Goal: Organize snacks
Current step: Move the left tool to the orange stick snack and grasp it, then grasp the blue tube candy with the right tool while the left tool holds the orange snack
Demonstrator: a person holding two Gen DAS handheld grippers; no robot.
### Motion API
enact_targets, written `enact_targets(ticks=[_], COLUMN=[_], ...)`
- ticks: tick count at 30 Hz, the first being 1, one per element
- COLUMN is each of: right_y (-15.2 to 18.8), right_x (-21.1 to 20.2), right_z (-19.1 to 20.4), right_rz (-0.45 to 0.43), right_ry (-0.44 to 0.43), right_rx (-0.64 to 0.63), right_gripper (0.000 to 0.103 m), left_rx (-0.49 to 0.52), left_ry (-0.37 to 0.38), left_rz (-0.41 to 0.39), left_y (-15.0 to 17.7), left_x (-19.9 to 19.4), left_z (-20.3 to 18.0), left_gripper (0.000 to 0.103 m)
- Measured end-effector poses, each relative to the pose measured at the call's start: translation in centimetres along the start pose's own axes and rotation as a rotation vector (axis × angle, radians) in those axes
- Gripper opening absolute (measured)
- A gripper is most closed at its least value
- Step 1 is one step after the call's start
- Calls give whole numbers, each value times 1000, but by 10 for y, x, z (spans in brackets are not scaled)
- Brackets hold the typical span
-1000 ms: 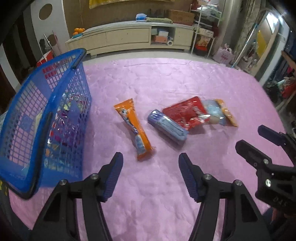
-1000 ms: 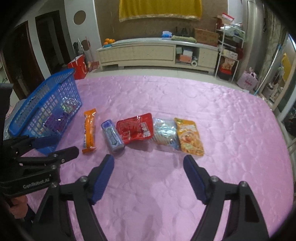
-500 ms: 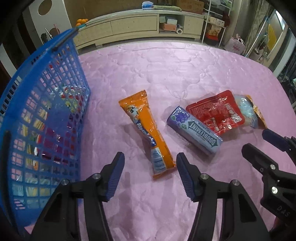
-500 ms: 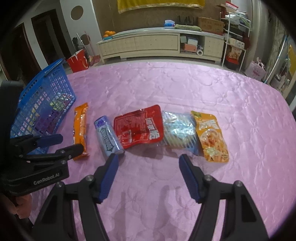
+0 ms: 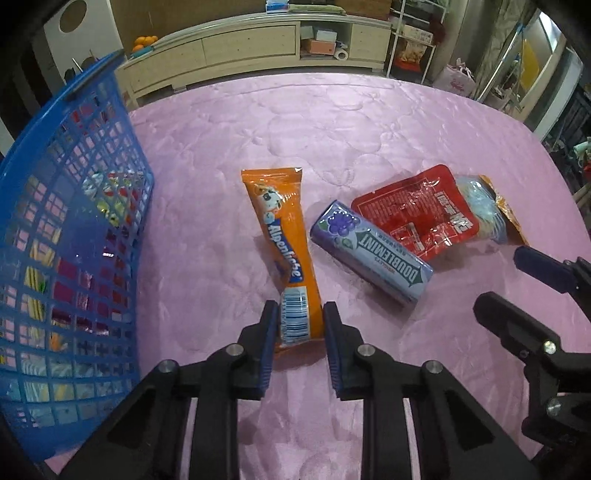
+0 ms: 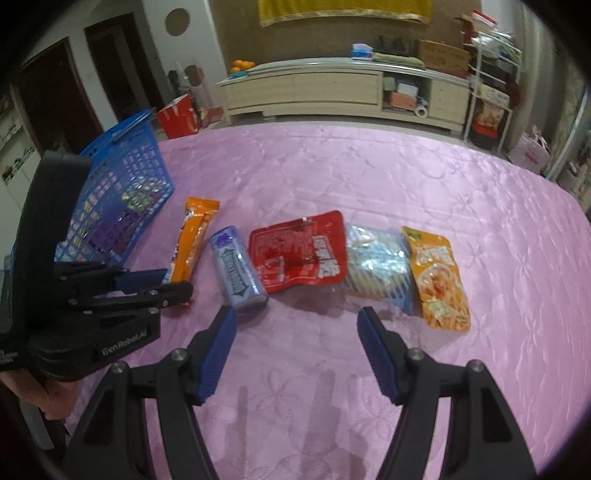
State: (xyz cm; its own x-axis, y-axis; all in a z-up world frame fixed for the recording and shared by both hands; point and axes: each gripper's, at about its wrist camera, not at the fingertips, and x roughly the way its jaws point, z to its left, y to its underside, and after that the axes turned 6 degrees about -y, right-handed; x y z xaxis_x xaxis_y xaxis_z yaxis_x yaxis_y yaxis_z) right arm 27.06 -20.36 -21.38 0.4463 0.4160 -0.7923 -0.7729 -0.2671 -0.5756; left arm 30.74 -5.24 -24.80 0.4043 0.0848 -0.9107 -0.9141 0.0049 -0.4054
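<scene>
A pink quilted cloth (image 6: pixel 369 177) covers the whole work surface. Past its far edge runs a long pale cabinet (image 6: pixel 332 88) with oranges (image 6: pixel 242 65) on its left end, a yellow hanging (image 6: pixel 343 11) on the wall above, and a wire shelf rack (image 6: pixel 491 77) to the right. A red bag (image 6: pixel 179 120) stands on the floor at far left.

The blue basket (image 5: pixel 74 229) sits at the cloth's left side; its contents show only as coloured scraps through the mesh and cannot be identified. In the left wrist view the yellow pouch (image 6: pixel 439 277) is mostly hidden behind the clear-blue packet (image 6: pixel 376 266), which in turn is partly covered by the red pouch (image 5: pixel 417 210).

The snacks lie in a row: an orange Alpenliebe stick (image 5: pixel 284 251), a purple Doublemint pack (image 5: pixel 369 251), then the red, clear-blue and yellow ones. The stick lies just right of the basket, barcode end nearest.

The left gripper (image 5: pixel 299 321) has its blue pads either side of that barcode end, narrowly spaced; whether they actually press the wrapper cannot be told. The right gripper (image 6: pixel 295 328) hovers near the Doublemint pack and the red pouch, jaws wide apart and holding nothing.
</scene>
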Motion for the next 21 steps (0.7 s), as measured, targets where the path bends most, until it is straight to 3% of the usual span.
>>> enact_targets(ticks=[9, 13, 17, 21], right_y=[-8, -11, -14, -17], right_x=[17, 31, 42, 52], right_z=[13, 21, 31, 35], right_rz=[32, 61, 86, 100], right_ry=[-44, -73, -86, -84], right_rx=[-59, -78, -108, -129], right_gripper=[71, 58, 56, 46], left_rx=[4, -4, 2, 5], left_ry=[59, 61, 52, 50], left_rz=[-30, -21, -28, -22], left_y=[16, 17, 17, 20], left_x=[-18, -15, -15, -15], left_z=[10, 15, 17, 20], left_gripper=[22, 22, 22, 22])
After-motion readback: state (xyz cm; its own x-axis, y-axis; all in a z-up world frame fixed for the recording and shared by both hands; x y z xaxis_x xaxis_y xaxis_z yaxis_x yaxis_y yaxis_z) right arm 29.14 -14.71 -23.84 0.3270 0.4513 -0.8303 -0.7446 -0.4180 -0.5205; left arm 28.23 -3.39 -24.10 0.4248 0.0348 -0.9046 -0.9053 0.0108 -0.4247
